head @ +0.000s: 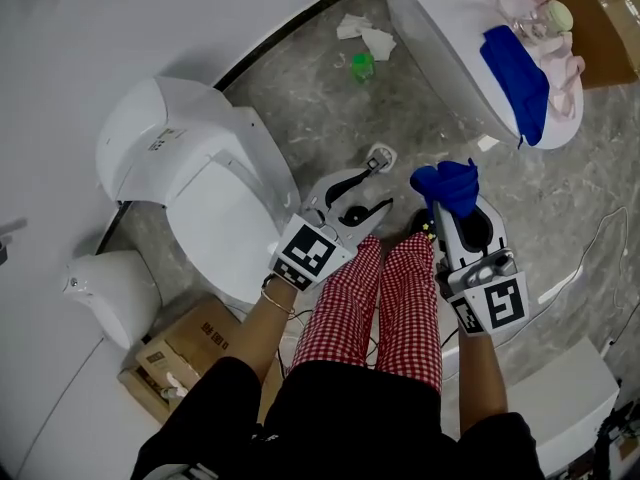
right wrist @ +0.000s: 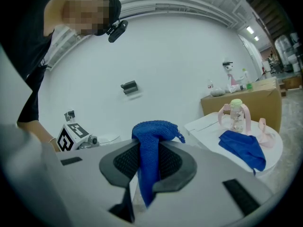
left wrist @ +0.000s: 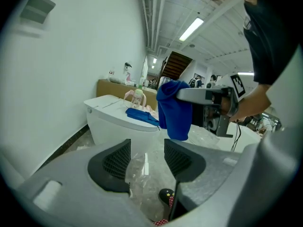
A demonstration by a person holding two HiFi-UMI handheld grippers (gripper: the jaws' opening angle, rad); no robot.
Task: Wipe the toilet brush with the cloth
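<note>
The right gripper [right wrist: 147, 162] pinches the blue cloth [right wrist: 149, 145] tight in its fingers. The left gripper [left wrist: 147, 157] has wide fingers with nothing in them. A small white thing [head: 378, 157] on the floor [head: 300, 98] may be the toilet brush. Hold its handle firmly first, then rub.

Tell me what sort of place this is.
Probably a toilet showroom or test mock-up in an industrial hall, not a home bathroom: left toilet and far toilet on one stone-look floor, cardboard box beside the left one, strip lights on an open ceiling.
</note>
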